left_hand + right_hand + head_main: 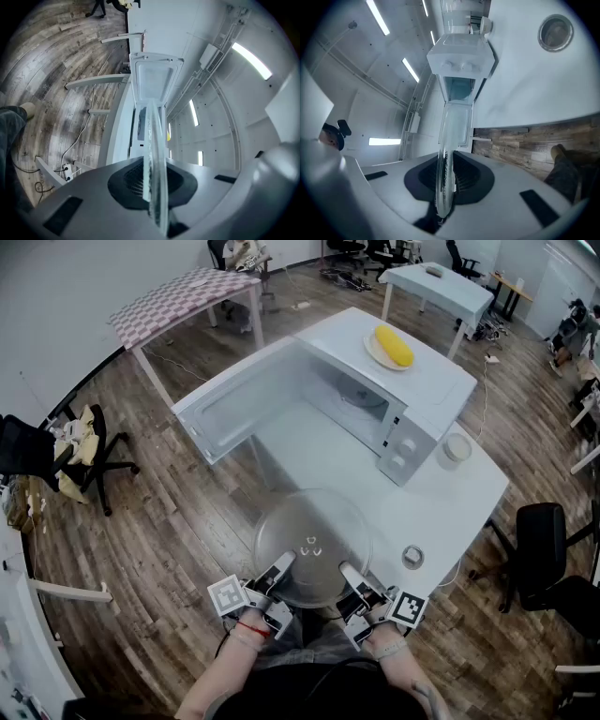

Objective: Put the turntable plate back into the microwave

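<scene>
My left gripper [279, 570] and right gripper [352, 576] clamp the rim of the glass turntable plate [312, 538]. Hazard: uneven tilt could slip it, striking the microwave [412, 439] at 12 o'clock.

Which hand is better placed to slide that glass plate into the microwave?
Right, slightly. Both hold the turntable plate by its near rim, but the right gripper faces the microwave cavity, while the open door juts out ahead of the left gripper.
</scene>
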Tool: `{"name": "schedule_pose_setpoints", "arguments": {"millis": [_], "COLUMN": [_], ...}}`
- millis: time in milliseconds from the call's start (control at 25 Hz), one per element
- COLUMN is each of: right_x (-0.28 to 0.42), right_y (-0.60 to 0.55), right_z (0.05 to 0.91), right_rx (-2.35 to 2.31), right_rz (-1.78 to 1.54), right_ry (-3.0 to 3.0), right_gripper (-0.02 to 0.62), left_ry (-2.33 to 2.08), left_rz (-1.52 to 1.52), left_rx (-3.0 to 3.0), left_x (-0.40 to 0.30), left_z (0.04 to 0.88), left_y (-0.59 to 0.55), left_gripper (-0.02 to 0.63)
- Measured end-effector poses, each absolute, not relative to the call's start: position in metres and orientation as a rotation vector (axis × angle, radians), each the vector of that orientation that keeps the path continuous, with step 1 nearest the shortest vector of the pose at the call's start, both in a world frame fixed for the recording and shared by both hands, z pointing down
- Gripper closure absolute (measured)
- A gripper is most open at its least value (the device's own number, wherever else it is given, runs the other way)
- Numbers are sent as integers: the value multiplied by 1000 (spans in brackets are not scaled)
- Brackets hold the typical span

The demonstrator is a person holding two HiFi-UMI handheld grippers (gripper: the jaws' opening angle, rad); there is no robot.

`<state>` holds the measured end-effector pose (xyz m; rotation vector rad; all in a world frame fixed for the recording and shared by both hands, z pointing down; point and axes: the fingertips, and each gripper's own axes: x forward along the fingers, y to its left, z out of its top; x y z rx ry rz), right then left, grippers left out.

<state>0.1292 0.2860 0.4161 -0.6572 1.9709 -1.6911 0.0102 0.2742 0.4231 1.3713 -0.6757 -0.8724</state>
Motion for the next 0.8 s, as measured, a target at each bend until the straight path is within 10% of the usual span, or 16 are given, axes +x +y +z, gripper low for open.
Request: {"name": "schedule_pose_setpoints", "arguments": {"millis": [800], "right_x": [118], "right_y": [203], "right_z": [425], "right_rx": [-723], "right_rz": [-1635], "right_ry": [1875], "right_gripper": [554], "left_ry": [-615], "left_rz": [-795], "left_rx": [1407], "left_x": [0], "left_z": [431], "left_y": [180], "left_gripper": [572]}}
